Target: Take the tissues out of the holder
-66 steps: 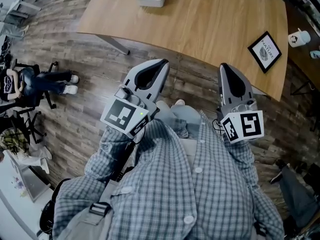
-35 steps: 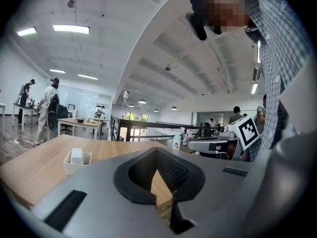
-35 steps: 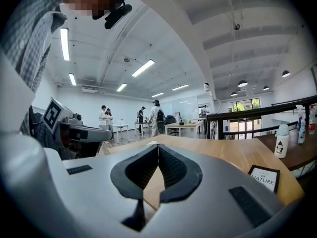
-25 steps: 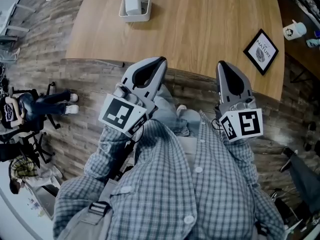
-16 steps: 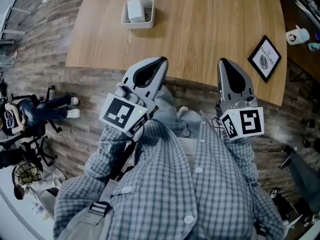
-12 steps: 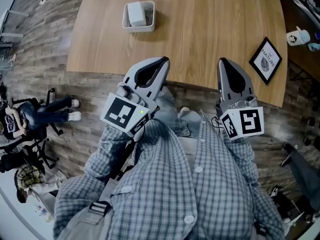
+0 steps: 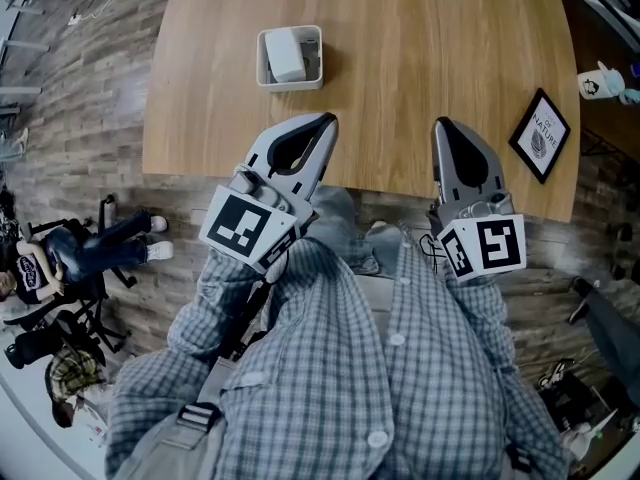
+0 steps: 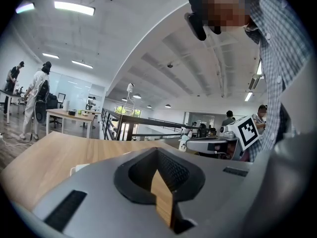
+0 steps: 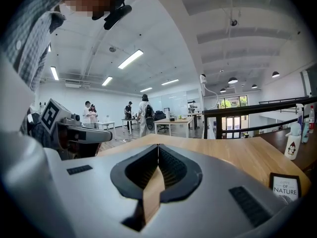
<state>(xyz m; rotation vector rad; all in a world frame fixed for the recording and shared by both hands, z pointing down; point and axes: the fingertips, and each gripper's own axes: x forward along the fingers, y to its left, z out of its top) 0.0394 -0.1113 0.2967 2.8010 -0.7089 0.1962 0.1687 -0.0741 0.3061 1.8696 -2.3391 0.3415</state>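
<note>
A white tissue holder (image 7: 290,58) stands on the wooden table (image 7: 420,48), toward its left side, with a pale folded stack of tissues (image 7: 285,54) inside. My left gripper (image 7: 325,120) is held close to my body, its tip just over the table's near edge, short of the holder. The right gripper (image 7: 445,126) is level with it, further right. Both are shut and hold nothing. In the left gripper view the jaws (image 8: 157,152) meet over the tabletop. The right gripper view shows the jaws (image 9: 158,148) closed the same way.
A black-framed picture (image 7: 543,136) (image 9: 286,186) lies near the table's right corner. A small penguin-shaped bottle (image 7: 600,80) (image 9: 292,142) stands beyond it. A person sits on a chair (image 7: 60,258) on the floor to the left. More people and desks fill the room behind.
The table and the holder have slid lower in the head view, closer to me. Both grippers keep the same place before my chest and stay shut.
</note>
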